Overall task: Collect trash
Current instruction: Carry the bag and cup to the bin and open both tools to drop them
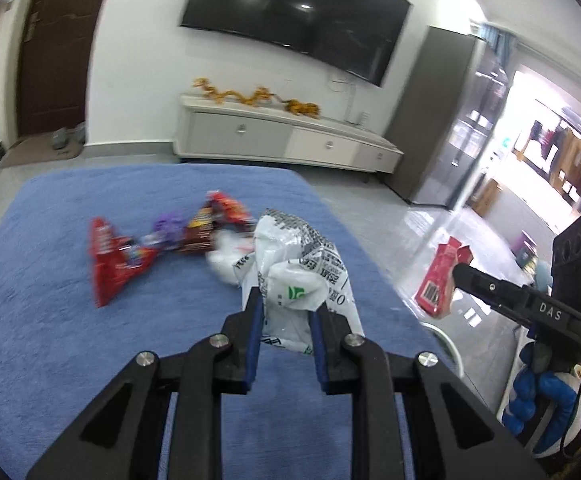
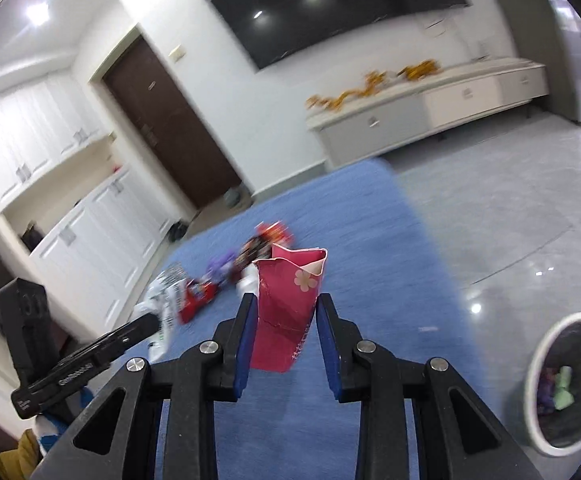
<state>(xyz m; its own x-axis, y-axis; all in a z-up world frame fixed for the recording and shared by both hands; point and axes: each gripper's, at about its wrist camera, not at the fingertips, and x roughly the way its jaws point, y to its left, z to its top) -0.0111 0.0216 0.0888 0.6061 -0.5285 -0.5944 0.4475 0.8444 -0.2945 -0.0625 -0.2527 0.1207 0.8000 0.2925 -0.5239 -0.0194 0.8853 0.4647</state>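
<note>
Trash in both claws: my left gripper [image 1: 284,304] pinches the white plastic bag [image 1: 302,272], my right gripper [image 2: 286,312] clamps the pink carton [image 2: 288,304]. Next, I judge, swing rightward to the bin [image 2: 538,364]; wrappers [image 1: 118,256] lie ahead-left.

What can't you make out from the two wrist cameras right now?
- Bin, right wrist view: its right side is cut off by the lens edge, and its contents are dark and small.
- Snack wrappers, left wrist view: motion blur makes the print unreadable.
- White plastic bag in the left gripper: it hides the blue cloth behind.
- Pink carton in the right gripper: its base is hidden.
</note>
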